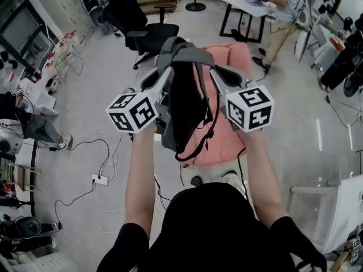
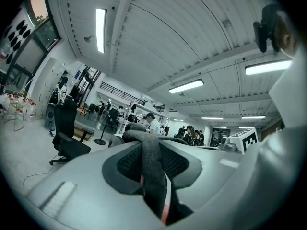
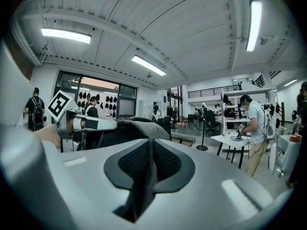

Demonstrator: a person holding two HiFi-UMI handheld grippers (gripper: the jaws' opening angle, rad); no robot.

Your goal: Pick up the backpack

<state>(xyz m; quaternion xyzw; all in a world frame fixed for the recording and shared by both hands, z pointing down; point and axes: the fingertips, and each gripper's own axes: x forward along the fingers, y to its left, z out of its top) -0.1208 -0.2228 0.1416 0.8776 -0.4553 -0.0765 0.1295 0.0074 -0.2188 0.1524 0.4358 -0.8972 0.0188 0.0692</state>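
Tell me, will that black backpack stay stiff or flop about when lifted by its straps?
Probably floppy: the backpack hangs slack below the grey straps clamped in the left gripper and right gripper. Likely fairly light: its body looks flat, not bulging. It may swing, hanging free above the pink seat.

The backpack (image 1: 184,109) is black, its straps (image 1: 180,52) a mottled grey; the padded seat (image 1: 229,67) is salmon pink. The left gripper (image 1: 168,72) and right gripper (image 1: 216,72) are pale grey with black mesh pads (image 2: 129,163), each with a cube (image 1: 133,111) of black-and-white square markers; the office chair (image 1: 139,24) is black; the floor (image 1: 102,95) is light grey.
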